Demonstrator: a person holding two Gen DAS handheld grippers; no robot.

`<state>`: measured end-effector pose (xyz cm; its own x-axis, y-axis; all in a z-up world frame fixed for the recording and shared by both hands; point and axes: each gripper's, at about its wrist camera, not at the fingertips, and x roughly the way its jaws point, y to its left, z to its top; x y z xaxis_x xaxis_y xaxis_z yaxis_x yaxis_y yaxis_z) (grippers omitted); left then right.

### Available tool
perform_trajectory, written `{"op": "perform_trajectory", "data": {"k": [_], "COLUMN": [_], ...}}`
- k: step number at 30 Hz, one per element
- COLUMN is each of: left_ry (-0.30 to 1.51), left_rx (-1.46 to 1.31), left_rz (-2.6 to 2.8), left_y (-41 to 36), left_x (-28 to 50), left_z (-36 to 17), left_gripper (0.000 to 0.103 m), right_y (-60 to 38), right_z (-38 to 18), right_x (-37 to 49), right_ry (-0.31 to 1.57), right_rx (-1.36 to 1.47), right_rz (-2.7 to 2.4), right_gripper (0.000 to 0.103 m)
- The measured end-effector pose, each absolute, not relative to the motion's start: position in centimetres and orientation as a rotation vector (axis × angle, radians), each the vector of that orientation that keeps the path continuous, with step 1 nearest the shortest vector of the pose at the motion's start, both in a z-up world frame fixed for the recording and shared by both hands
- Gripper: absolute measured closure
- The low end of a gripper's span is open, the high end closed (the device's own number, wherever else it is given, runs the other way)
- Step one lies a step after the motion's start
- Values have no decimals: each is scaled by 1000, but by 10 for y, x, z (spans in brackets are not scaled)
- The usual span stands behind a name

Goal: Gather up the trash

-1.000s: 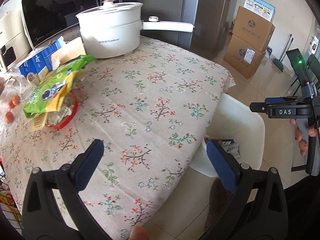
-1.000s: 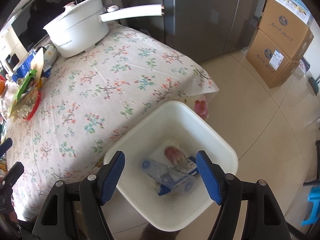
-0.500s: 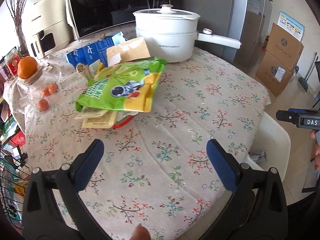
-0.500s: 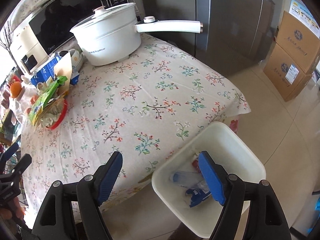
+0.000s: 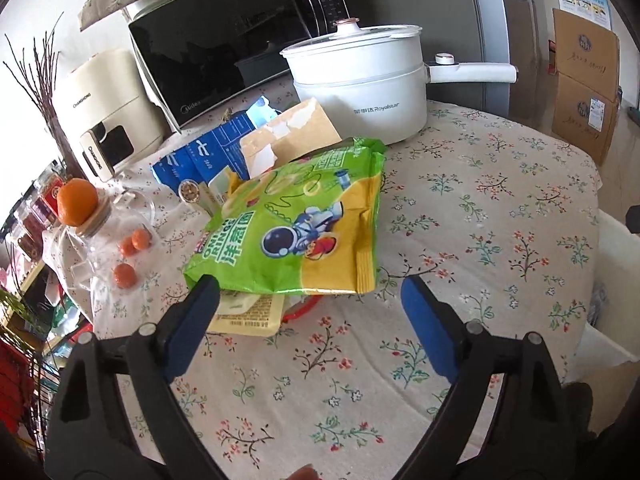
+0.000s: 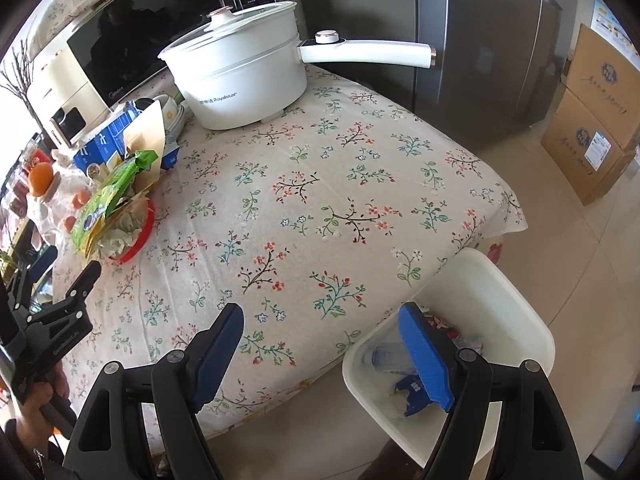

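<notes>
A: Left wrist view: left gripper [image 5: 308, 292] closing, nothing between jaws yet. Snack bag [image 5: 298, 224] lies on trash pile on table [image 5: 500, 184]. Light, crinkly, slippery imo; pinch near edge.

B: Right wrist view: right gripper [image 6: 320, 340] released, empty, betw. table edge & bin [image 6: 516, 300].

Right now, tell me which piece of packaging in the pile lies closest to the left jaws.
The green and yellow snack bag printed with an astronaut. It tops the pile just beyond the closing jaws, nothing between them; the blue carton and torn brown envelope sit farther back.
</notes>
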<state>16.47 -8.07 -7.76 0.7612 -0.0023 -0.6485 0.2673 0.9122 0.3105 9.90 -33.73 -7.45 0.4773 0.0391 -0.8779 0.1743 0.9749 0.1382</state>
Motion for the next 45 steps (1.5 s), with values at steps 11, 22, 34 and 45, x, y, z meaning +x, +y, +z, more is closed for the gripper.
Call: {"op": "perform_trajectory", "data": {"k": [11, 22, 34, 45], "left_ry": [699, 714, 702, 739], "left_rx": [381, 95, -149, -199], "left_rz": [-124, -180, -183, -78], "left_y": [-81, -36, 41, 93], "left_x": [176, 160, 129, 122], "left_z": [-78, -35, -1, -3], "left_gripper": [81, 98, 100, 100], "right_y": [-348, -343, -301, -223], "right_z": [-79, -77, -68, -73], "right_x": [97, 95, 110, 141], "right_ry": [1092, 1080, 1038, 1049], "right_rx": [219, 210, 197, 205], "right_rz": [-105, -104, -44, 111], "right_gripper": [22, 22, 22, 22]}}
